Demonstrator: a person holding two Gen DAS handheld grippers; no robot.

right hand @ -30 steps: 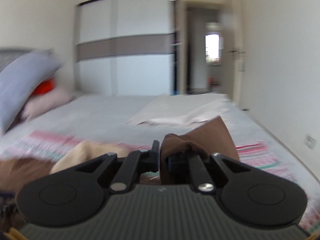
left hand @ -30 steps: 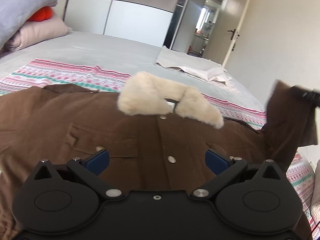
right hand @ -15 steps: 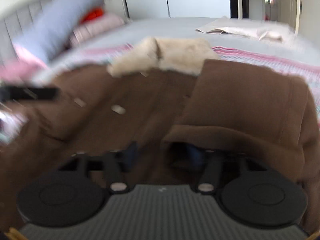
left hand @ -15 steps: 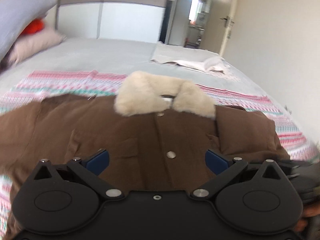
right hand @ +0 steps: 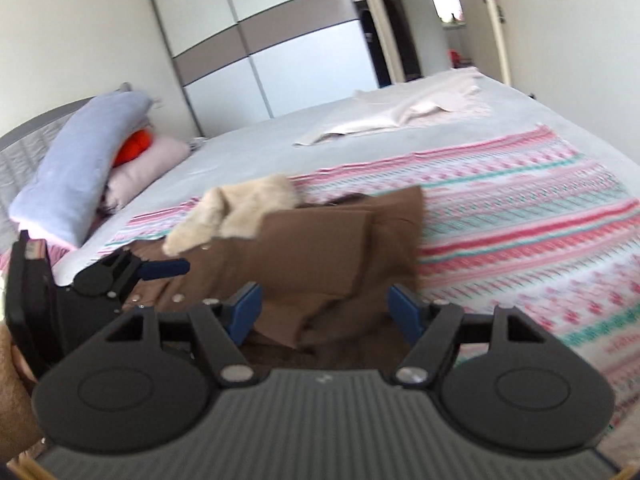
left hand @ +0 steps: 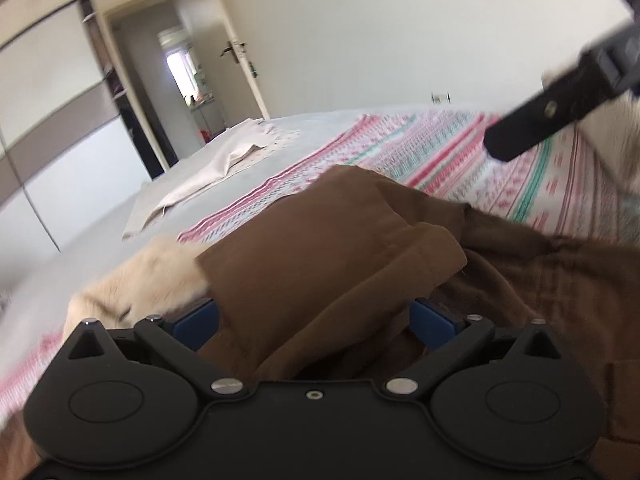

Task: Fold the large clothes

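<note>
A brown jacket (right hand: 320,248) with a cream fleece collar (right hand: 240,212) lies on the bed, one sleeve folded across its front. My right gripper (right hand: 325,312) hovers low over the folded sleeve. Its jaws are opening, with brown cloth lying between the blue pads but not pinched. In the left wrist view the folded sleeve (left hand: 320,248) fills the gap of my left gripper (left hand: 316,320). Its jaws are wide and closing slightly, and the pads are clear of the cloth. The collar (left hand: 152,280) shows at the left. The right gripper's black finger (left hand: 540,128) crosses the top right there.
A pink and green striped blanket (right hand: 520,216) lies under the jacket on the grey bed (right hand: 256,144). A beige cloth (right hand: 404,112) lies farther back. Pillows (right hand: 80,168) are stacked at the left. A wardrobe (right hand: 280,40) and a door stand behind.
The right gripper opened and let go of the sleeve, which now lies folded over the jacket's front. The left gripper rolled and swung across to the folded sleeve.
</note>
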